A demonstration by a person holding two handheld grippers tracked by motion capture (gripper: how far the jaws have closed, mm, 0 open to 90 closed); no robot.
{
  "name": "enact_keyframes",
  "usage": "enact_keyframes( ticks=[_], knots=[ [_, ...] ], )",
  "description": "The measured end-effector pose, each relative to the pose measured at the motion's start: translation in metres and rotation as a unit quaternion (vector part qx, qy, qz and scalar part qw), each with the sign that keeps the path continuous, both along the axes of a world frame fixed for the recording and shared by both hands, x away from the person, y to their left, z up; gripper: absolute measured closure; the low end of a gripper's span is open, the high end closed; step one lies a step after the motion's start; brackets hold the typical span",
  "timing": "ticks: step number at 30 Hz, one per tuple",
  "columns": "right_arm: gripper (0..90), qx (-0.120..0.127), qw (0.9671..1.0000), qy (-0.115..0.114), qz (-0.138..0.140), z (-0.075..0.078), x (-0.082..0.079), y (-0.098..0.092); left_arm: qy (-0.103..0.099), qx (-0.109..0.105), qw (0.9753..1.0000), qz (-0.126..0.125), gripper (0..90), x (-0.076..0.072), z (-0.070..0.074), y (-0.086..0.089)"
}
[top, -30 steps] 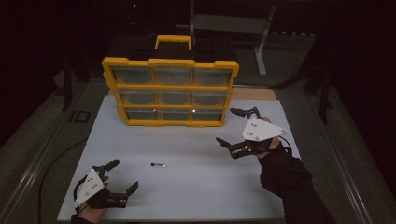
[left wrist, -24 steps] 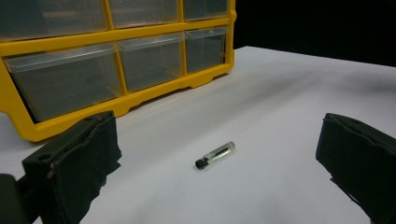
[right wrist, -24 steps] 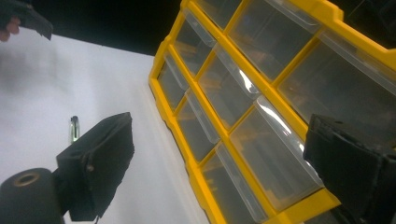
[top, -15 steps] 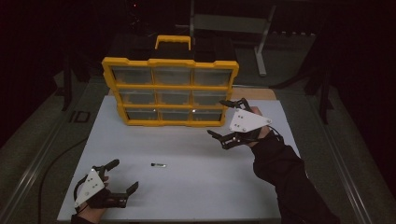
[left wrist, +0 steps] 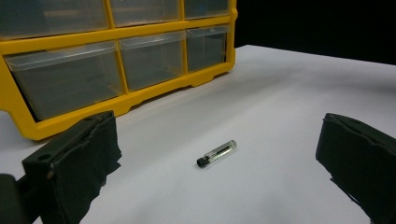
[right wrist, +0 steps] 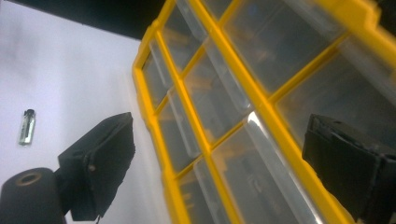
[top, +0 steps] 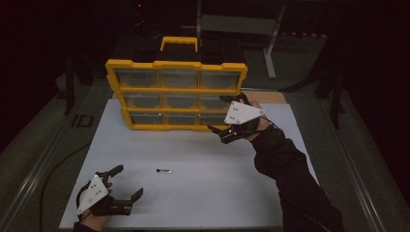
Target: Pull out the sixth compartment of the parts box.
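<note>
High view first: start from the white board (top: 203,193) and the yellow organiser (top: 176,94) standing upright along its far edge. Judge the step as opening the bottom-right drawer (left wrist: 205,46), closed for now. Find the right gripper (top: 218,113) just in front of that drawer, spread wide and gripping nothing. Go in with that spread until both pads bracket the drawer's front lip, as far as the right gripper view allows a lip to be made out. Square the wrist to the yellow frame first, since that view looks tilted against the drawer rows. Close on the clear lip alone, never on a yellow bar. Pull straight toward the near edge, slowly, to avoid dragging or tipping the whole organiser. Leave the left gripper (top: 129,180) low at the near left corner, equally wide and empty, ready for the small vial (top: 164,170) lying on the board well short of the organiser.
</note>
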State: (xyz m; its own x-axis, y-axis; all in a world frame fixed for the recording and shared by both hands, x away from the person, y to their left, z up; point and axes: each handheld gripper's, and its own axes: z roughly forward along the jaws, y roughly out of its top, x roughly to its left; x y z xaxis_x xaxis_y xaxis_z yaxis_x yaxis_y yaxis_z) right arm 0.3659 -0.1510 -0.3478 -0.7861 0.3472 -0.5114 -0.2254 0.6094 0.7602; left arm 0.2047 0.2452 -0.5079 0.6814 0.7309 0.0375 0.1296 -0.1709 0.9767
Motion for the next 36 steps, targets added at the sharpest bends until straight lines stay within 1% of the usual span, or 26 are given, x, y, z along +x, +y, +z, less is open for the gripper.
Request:
enact_keyframes(
  ticks=[2,3,4,6,7,9,10,11,13,15,18,20,23,26,28,33,34,35,36],
  knots=[
    [9.2,-0.005,0.9999,0.008,-0.006,0.0,0.004,0.003,-0.001,0.002,1.0,0.0,0.0,0.0,0.0,-0.001],
    [9.3,-0.007,0.9999,0.008,-0.009,0.0,0.006,0.004,-0.001,0.003,1.0,-0.001,0.0,0.0,0.0,-0.001],
    [9.2,-0.006,0.9999,0.013,-0.007,0.0,0.008,0.006,-0.001,0.003,1.0,-0.001,0.0,0.0,0.0,-0.001],
    [9.3,-0.008,0.9999,0.013,-0.006,0.0,0.01,0.007,-0.001,0.002,1.0,-0.001,0.0,0.0,0.0,-0.001],
    [9.2,-0.011,0.9999,0.012,-0.005,0.0,0.014,0.012,0.0,0.001,1.0,-0.002,0.0,0.0,0.0,-0.001],
    [9.2,-0.012,0.9999,0.009,-0.005,0.0,0.015,0.014,0.0,0.002,1.0,-0.002,0.0,0.0,0.0,-0.001],
    [9.3,-0.013,0.9998,0.011,-0.002,-0.001,0.016,0.016,-0.001,0.002,1.0,-0.002,0.0,0.0,0.0,-0.001],
    [9.4,-0.016,0.9998,0.008,0.0,-0.001,0.017,0.018,-0.001,0.002,1.0,-0.003,0.1,0.0,0.0,-0.001],
    [14.7,-0.028,0.9995,-0.012,0.0,-0.002,0.019,0.02,-0.001,0.003,1.0,-0.004,0.0,-0.001,0.0,-0.001],
    [18.1,-0.028,0.9995,-0.01,0.005,-0.003,0.022,0.023,-0.001,0.002,1.0,-0.003,0.0,-0.001,0.0,-0.001],
    [21.6,-0.036,0.9992,-0.012,0.011,-0.005,0.026,0.026,-0.001,0.001,1.0,-0.002,0.0,-0.001,0.0,0.0],
    [23.6,-0.047,0.9986,-0.02,0.012,-0.007,0.029,0.029,-0.001,0.001,1.0,-0.003,0.0,-0.001,0.0,0.0],
    [25.3,-0.055,0.998,-0.027,0.017,-0.009,0.034,0.033,-0.002,0.0,1.0,-0.003,0.0,-0.001,0.0,0.0],
    [26.3,-0.074,0.9962,-0.041,0.021,-0.012,0.037,0.039,-0.001,-0.003,1.0,-0.003,0.0,-0.002,0.0,0.001],
    [28.2,-0.083,0.9953,-0.045,0.019,-0.013,0.04,0.042,-0.002,-0.006,1.0,-0.001,0.0,-0.002,0.001,0.001],
    [31.1,-0.094,0.9934,-0.063,0.013,-0.013,0.048,0.044,-0.002,-0.008,1.0,0.0,0.0,-0.002,0.0,0.002],
    [31.3,-0.102,0.9921,-0.071,0.014,-0.013,0.05,0.045,-0.002,-0.007,1.0,0.0,0.0,-0.002,0.001,0.002],
    [31.3,-0.102,0.9921,-0.071,0.014,-0.013,0.05,0.045,-0.003,-0.008,1.0,0.0,0.0,-0.002,0.001,0.002],
    [32.2,-0.114,0.9904,-0.077,0.011,-0.015,0.052,0.047,-0.002,-0.009,1.0,-0.001,0.0,-0.003,0.001,0.003]
  ],
)
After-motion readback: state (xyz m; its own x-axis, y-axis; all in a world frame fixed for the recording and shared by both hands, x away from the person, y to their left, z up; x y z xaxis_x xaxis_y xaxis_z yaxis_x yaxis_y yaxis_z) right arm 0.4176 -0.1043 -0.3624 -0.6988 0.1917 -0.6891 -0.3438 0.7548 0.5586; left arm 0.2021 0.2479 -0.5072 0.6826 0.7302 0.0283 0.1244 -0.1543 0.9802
